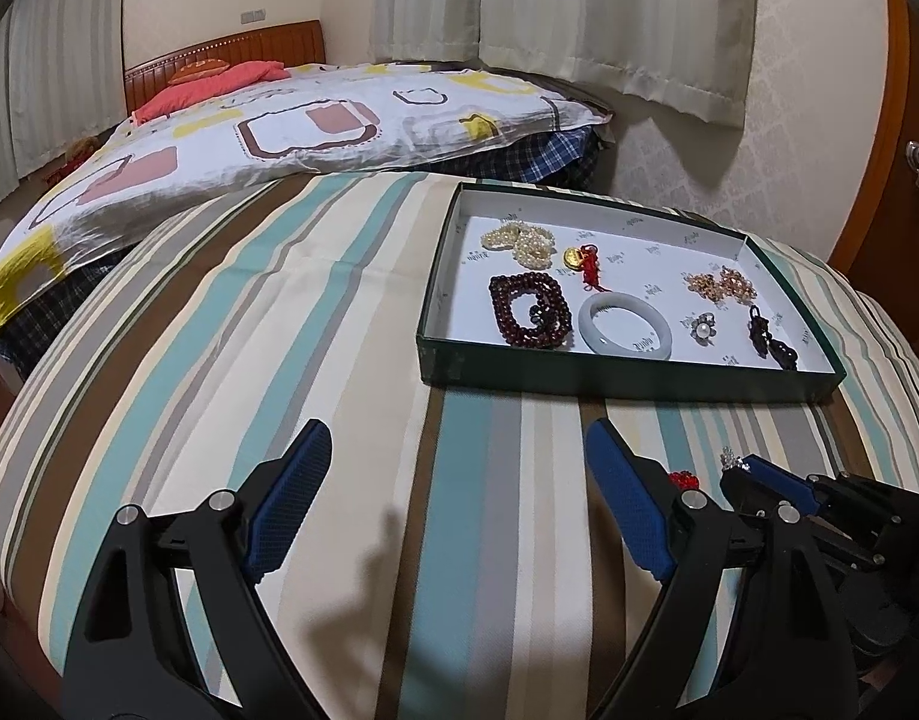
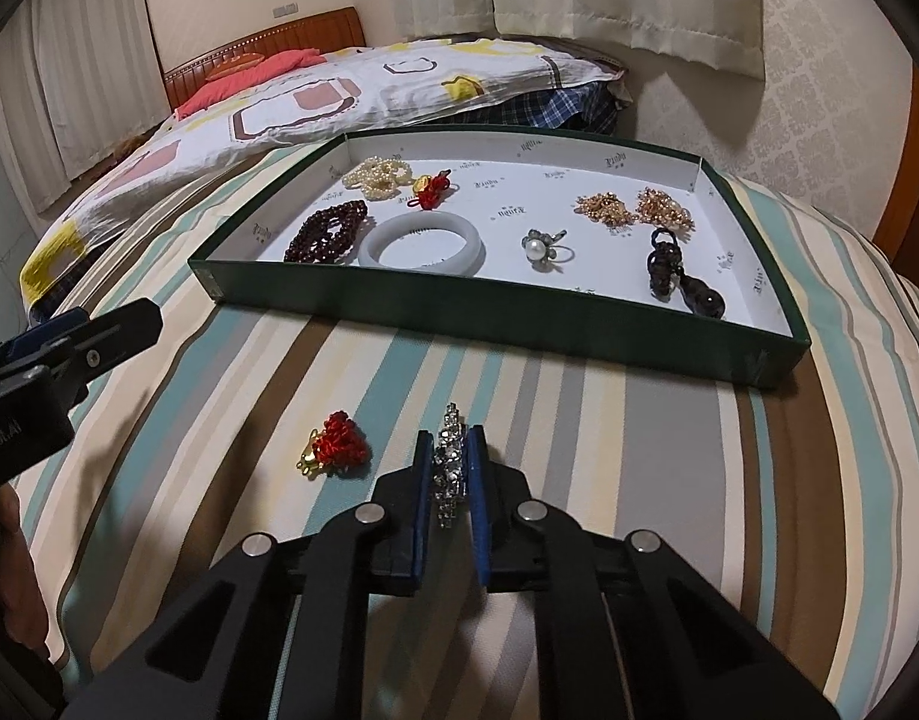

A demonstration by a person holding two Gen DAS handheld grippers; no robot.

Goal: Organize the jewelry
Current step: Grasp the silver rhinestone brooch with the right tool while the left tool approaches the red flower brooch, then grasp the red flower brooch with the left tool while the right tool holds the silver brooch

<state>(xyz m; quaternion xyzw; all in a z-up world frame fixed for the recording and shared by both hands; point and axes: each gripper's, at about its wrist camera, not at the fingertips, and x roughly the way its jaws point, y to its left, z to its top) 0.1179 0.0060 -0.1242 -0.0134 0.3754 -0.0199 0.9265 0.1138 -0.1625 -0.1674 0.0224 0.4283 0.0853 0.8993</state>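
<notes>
Item: sparkling rhinestone strip brooch [image 2: 449, 468], pinched lengthwise in your right hand-held gripper [image 2: 450, 450], above the striped bed cover [image 2: 579, 438]. Destination: shallow green white-lined cardboard tray [image 2: 501, 318], straight ahead of it. Your left hand-held gripper [image 1: 459, 480]: spread, empty, farther off. Red knotted charm [image 2: 336, 450]: loose, left of brooch.

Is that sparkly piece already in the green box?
Out. The rhinestone piece sits clamped in the right gripper, short of the green box.

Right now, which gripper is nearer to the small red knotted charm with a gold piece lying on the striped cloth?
Right. The right gripper holds a rhinestone piece just beside the red charm; the left gripper hovers open, farther off.
</notes>
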